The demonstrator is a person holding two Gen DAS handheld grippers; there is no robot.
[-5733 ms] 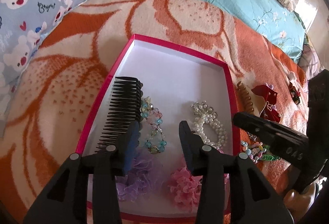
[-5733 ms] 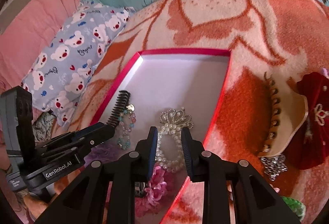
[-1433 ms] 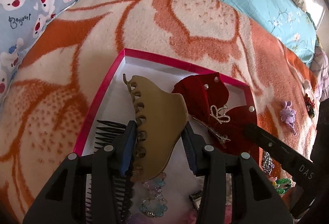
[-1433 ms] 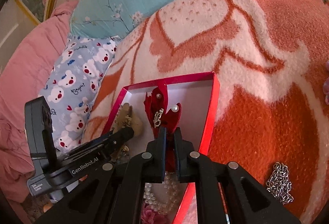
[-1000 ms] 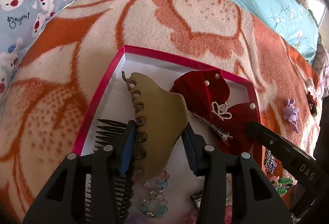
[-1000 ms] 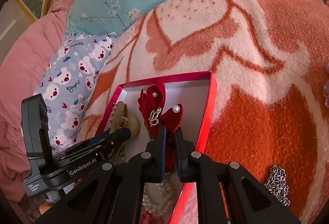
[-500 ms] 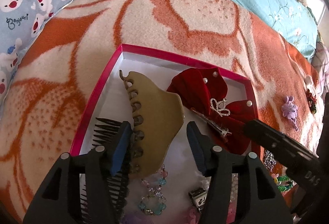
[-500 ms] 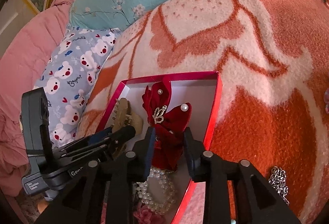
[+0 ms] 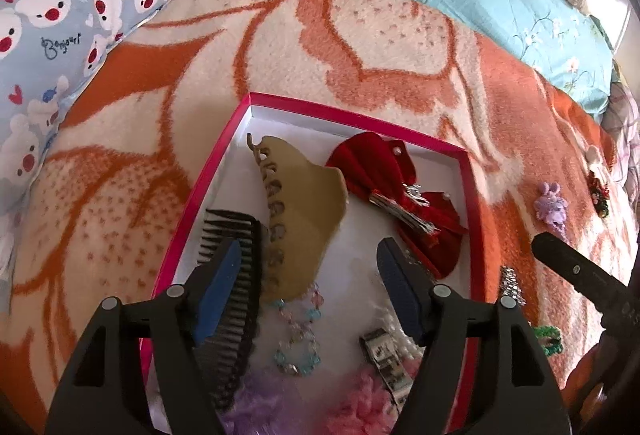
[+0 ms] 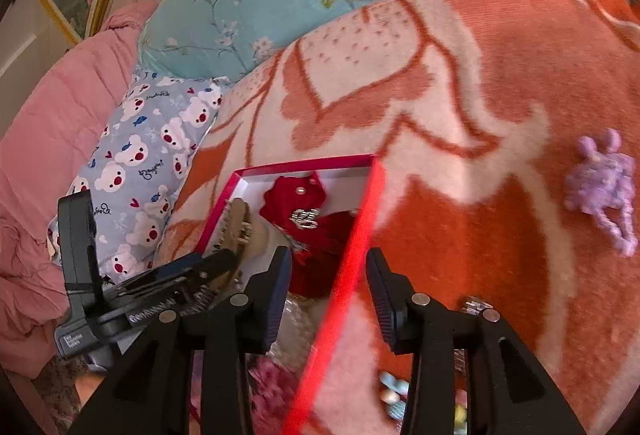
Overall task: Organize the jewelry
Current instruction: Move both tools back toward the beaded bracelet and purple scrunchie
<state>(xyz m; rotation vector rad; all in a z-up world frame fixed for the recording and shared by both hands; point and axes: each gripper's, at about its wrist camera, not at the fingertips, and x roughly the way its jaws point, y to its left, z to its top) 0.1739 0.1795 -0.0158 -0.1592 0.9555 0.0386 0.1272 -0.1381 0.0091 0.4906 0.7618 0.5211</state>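
Two pairs of tongs hang over a pink-rimmed box [image 9: 208, 191] on an orange-and-cream blanket [image 9: 120, 163]. At the left of the left wrist view, a bear-print pillow [image 9: 52, 19] fills the upper corner. In the box, a black comb [image 9: 236, 275] sits leftmost, then a tan claw clip [image 9: 304, 211], then a red velvet bow [image 9: 384, 171] toward the right wall. The left tongs [image 9: 310, 289] are opening, nothing pressed between the blue pads. In the right wrist view, the right tongs [image 10: 328, 289] are also opening, straddling the box's right wall without gripping it. A purple bunny charm [image 10: 600, 183] lies far right.
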